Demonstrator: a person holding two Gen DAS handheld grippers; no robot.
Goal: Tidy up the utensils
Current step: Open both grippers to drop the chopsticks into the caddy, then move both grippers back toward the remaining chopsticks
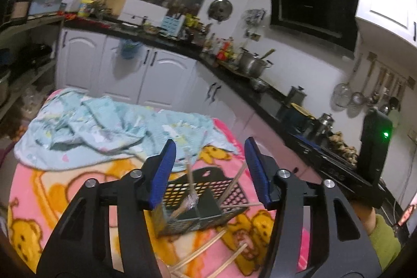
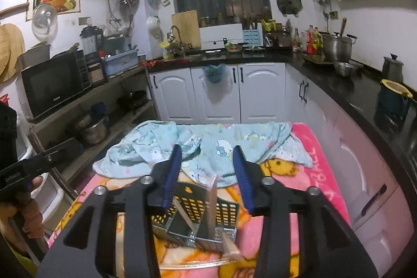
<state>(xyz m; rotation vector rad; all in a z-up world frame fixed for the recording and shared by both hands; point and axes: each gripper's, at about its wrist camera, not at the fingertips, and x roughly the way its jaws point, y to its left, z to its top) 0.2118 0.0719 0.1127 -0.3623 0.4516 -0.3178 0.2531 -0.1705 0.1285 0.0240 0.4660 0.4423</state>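
Hovering both grippers over the black mesh caddy [image 1: 206, 199] on the pink blanket-covered tabletop [image 1: 52, 199]. Left gripper [image 1: 209, 171] jaws parted, nothing between them; right gripper [image 2: 207, 176] likewise released and empty. Some chopsticks [image 1: 232, 186] already stand in the caddy, more loose chopsticks [image 1: 206, 249] lie just in front of it. They look light, stiff, thin and likely slippery; I'd pinch mid-length, across the stick. The soft blanket may let them sink.

Chopsticks [image 1: 232, 186] in basket [image 1: 206, 189]; cloth [image 1: 104, 132] behind.
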